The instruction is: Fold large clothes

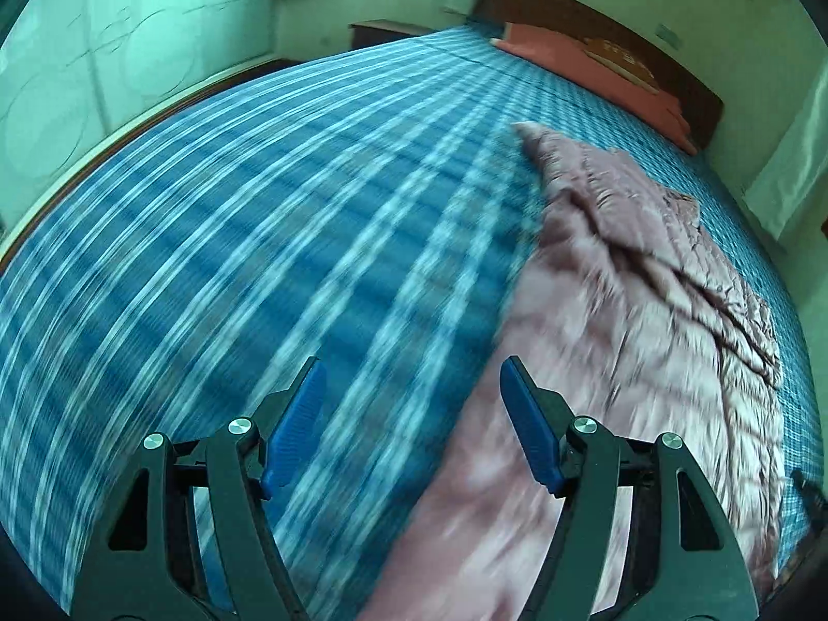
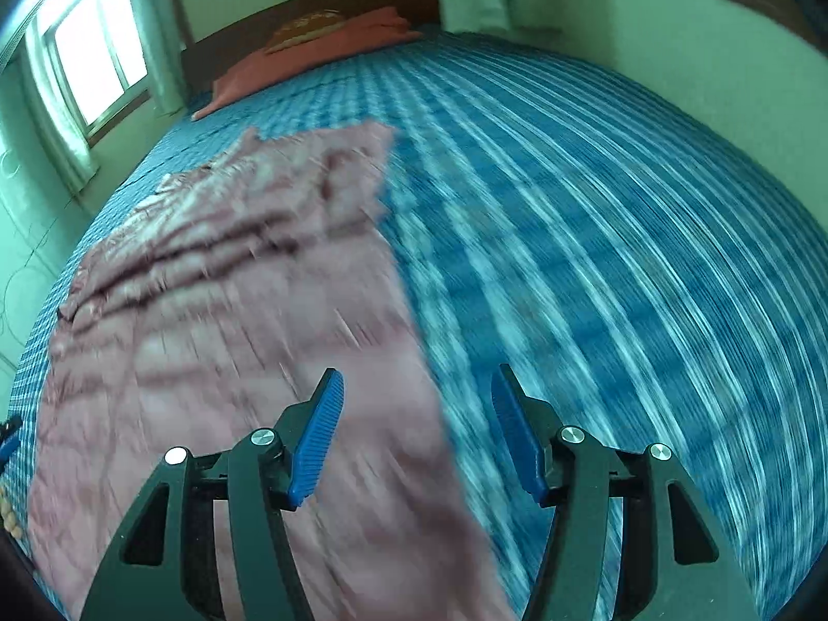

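The pink garment (image 1: 610,310) lies spread and creased on the bed (image 1: 259,238), filling the right half of the left wrist view; its left edge runs on a slant from the far corner down to the near rim. Left of that edge the blue checked cover is bare out to the bed's side. The left tool (image 1: 412,388) hangs released over that edge with nothing between its blue pads.

In the right wrist view the garment (image 2: 233,284) takes the left half, its right edge straight. Bare cover stretches right toward the wall (image 2: 673,36). The right tool (image 2: 416,398) is released, holding nothing. An orange pillow (image 2: 315,52) lies by the headboard (image 2: 310,5).
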{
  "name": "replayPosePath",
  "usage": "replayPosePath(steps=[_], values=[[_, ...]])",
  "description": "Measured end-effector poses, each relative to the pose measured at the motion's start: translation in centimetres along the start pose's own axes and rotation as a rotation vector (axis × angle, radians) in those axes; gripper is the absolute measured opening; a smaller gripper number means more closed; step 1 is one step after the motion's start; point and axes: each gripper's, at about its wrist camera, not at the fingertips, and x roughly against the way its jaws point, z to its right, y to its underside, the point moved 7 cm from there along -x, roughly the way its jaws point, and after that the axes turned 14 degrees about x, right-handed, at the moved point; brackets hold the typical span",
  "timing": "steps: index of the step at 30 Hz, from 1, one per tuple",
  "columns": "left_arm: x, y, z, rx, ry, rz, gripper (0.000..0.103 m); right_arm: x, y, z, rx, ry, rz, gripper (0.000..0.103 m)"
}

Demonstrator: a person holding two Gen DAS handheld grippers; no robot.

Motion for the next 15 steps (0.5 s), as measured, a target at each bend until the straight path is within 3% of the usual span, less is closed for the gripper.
replayPosePath(steps=[3,7,15], values=[[1.7,1.8,-3.1,0.081,-0.003,-0.012,0.069,1.8,4.1,1.8,-0.062,-0.006,-0.022,0.059],[4.2,4.7,-6.5,0.228,0.048,-0.042,0.069,4.2,8.6,3.5,-0.182,-0.062,-0.014,0.059],[6.1,9.7,-7.2,0.411,0.231,-0.139,0.07,5.8,12.8,3.6,-0.341,-0.212,0.021,0.059]])
